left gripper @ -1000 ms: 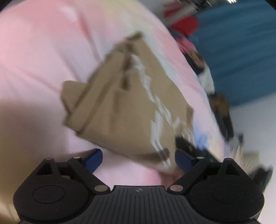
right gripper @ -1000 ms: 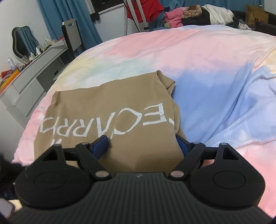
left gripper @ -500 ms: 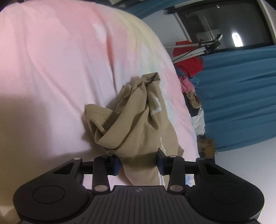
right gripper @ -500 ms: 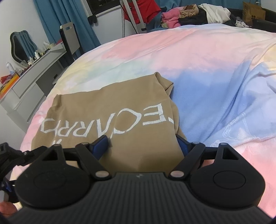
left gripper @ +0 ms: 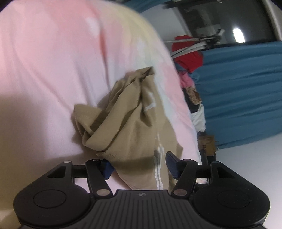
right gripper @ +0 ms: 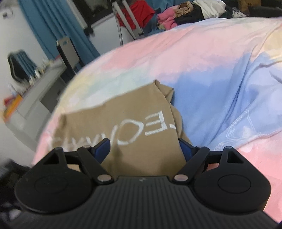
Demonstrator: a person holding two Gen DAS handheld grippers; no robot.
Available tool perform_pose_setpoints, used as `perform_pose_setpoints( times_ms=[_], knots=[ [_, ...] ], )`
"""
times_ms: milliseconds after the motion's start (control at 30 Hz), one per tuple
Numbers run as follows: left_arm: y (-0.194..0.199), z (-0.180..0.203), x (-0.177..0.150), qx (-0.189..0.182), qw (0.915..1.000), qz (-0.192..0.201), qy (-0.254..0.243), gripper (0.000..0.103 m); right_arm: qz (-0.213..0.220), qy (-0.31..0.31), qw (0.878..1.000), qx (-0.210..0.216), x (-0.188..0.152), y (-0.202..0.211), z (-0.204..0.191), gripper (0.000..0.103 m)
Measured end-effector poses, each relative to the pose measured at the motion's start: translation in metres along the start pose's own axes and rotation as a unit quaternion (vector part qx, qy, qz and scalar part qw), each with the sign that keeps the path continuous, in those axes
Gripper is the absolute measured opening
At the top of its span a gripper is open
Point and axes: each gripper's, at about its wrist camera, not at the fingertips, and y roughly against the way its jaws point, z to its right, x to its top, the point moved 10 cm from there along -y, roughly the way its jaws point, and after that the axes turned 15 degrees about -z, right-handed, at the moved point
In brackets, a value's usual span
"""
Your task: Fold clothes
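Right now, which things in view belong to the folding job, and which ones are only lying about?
For the job:
tan shirt
left gripper
right gripper
bed cover

Only lying about:
clothes pile
red garment
blue curtain
grey dresser

Blue curtains point(left gripper: 241, 91) — grey dresser point(right gripper: 35, 98)

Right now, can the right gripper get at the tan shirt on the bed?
Probably yes. The tan shirt lies spread on the bedspread directly beneath the right gripper, fabric between its open fingers, with nothing in the way.
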Motion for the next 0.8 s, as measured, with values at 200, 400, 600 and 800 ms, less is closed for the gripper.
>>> perform_pose_setpoints(
  times_ms=[200,400,600,800],
  knots=[
    [0.006,0.015,0.005,-0.041,0.9990,0.017,0.005,0.027,0.060,-0.063,0.990,0.108,0.006,0.045,-0.014,0.085],
    [0.016,0.041,0.012,-0.082,0.9953,0.042,-0.030,0.023,-0.011,-0.178,0.954,0.240,-0.022,0.038,-0.028,0.085],
    [0.015,0.039,0.009,-0.086,0.9951,0.040,-0.026,0.023,0.074,-0.171,0.961,0.206,-0.012,0.072,-0.022,0.085],
    [0.017,0.045,0.008,-0.102,0.9935,0.038,-0.034,0.023,-0.012,-0.183,0.938,0.294,-0.027,0.049,-0.049,0.085]
  ],
)
